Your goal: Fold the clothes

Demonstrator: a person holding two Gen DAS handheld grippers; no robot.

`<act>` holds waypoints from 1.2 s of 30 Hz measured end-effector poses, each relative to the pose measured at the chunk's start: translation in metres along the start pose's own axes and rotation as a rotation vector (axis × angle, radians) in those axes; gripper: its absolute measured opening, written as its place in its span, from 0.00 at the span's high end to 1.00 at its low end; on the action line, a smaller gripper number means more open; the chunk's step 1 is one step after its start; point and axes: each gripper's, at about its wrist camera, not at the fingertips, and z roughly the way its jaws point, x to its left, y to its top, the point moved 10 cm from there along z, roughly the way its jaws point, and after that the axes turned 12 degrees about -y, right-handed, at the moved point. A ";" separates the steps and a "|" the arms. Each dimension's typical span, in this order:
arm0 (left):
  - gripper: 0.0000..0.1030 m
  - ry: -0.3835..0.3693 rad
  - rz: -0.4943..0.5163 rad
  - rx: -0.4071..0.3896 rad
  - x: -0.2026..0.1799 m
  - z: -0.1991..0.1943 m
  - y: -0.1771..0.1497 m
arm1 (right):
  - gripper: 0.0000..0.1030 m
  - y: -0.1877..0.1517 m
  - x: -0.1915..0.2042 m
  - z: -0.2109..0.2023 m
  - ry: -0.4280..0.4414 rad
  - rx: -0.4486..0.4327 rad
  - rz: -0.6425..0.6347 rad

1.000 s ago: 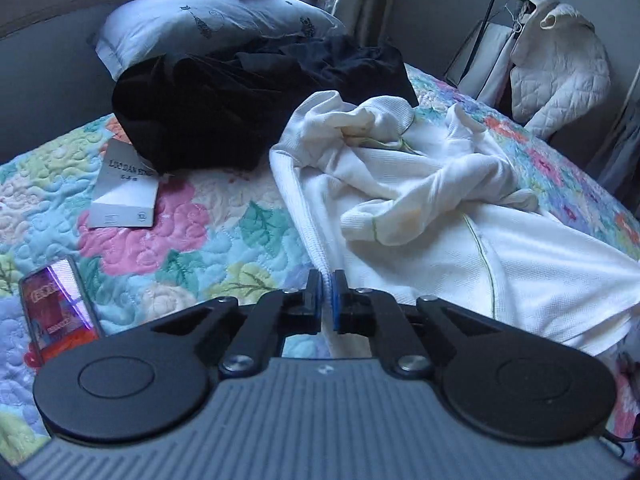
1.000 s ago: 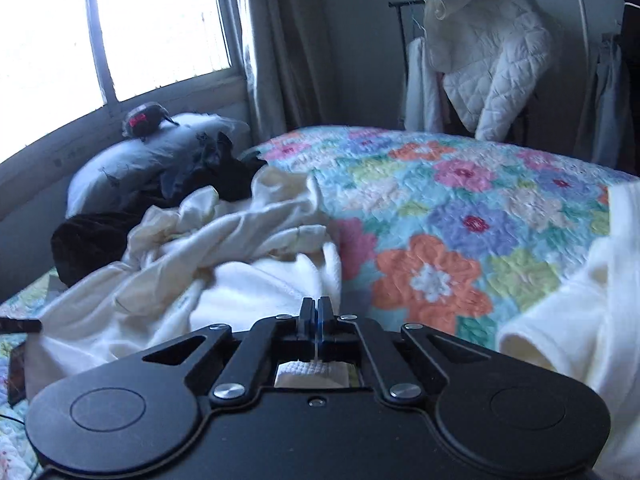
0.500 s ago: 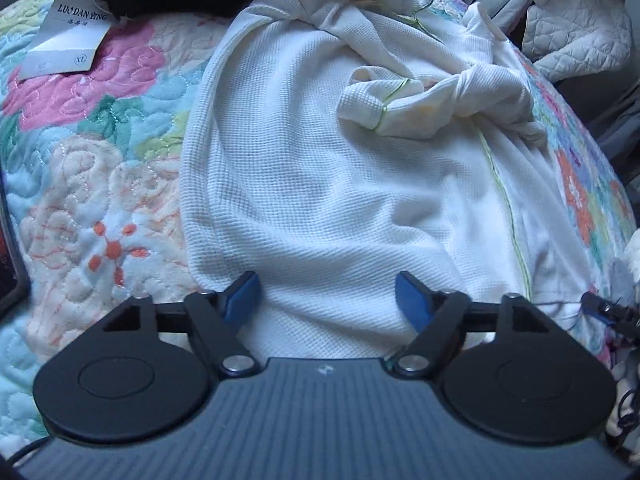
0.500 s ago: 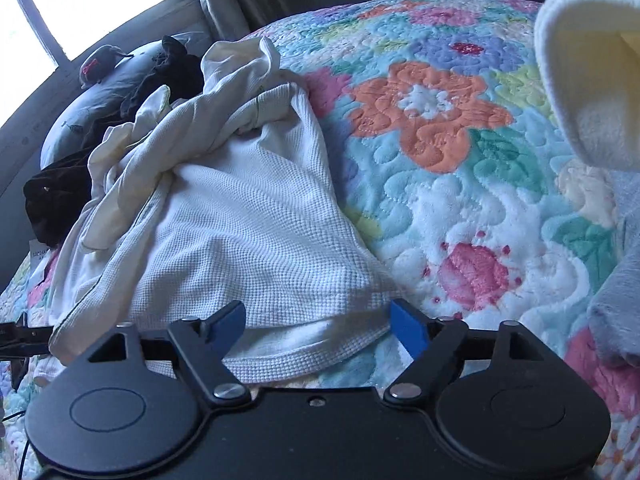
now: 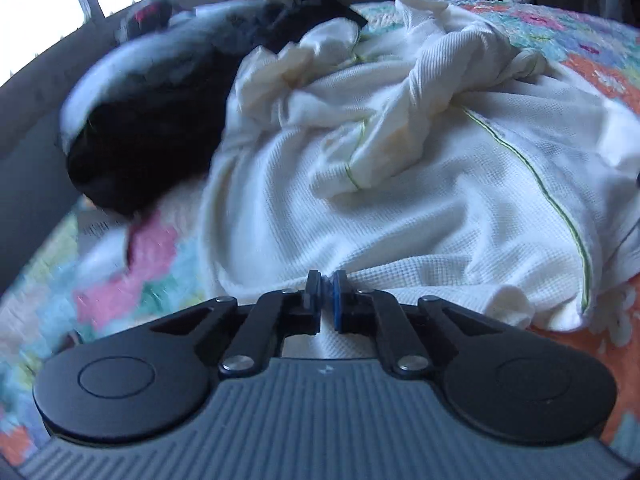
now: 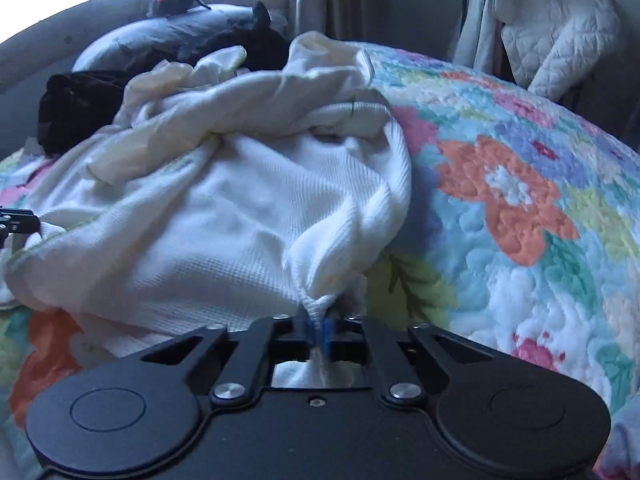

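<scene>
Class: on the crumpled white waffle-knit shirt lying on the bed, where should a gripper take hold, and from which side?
Grip the white shirt at its bottom hem, coming low from the near bed edge. The hem lies flat and reachable there, while the sleeves are knotted up top.

Motion blur smears the black garment (image 5: pixel 152 136) and quilt (image 5: pixel 132 280) at left.

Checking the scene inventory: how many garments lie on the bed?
2: white waffle-knit garment mid-bed, black garment by the pillow. More may be hidden.
</scene>
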 end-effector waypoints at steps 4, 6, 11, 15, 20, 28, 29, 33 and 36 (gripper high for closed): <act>0.97 0.001 -0.089 -0.128 0.032 -0.061 0.037 | 0.94 0.051 -0.026 -0.067 -0.037 -0.194 0.023; 0.97 -0.018 -0.147 -0.164 0.042 -0.088 0.043 | 0.95 0.068 -0.037 -0.097 -0.052 -0.240 0.032; 1.00 0.004 -0.142 -0.164 0.053 -0.144 0.022 | 1.00 0.063 -0.052 -0.135 -0.126 -0.221 -0.147; 0.99 -0.178 -0.294 0.034 0.047 -0.111 -0.032 | 1.00 0.003 -0.068 -0.103 -0.055 0.036 -0.068; 0.93 -0.261 -0.345 0.087 0.041 -0.074 -0.029 | 0.90 -0.003 -0.054 -0.087 0.014 0.073 0.036; 0.28 -0.394 -0.262 -0.005 0.014 -0.004 0.064 | 0.44 0.102 0.067 -0.081 0.261 -0.121 -0.209; 0.23 -0.412 -0.227 -0.018 0.010 0.008 0.071 | 0.42 0.111 0.084 -0.077 0.289 -0.135 -0.260; 0.15 -0.436 -0.125 0.029 -0.017 0.068 0.076 | 0.41 0.122 0.128 -0.045 0.336 -0.115 -0.404; 0.45 -0.446 -0.120 0.082 -0.021 0.107 0.068 | 0.41 0.113 0.147 -0.010 0.350 -0.096 -0.494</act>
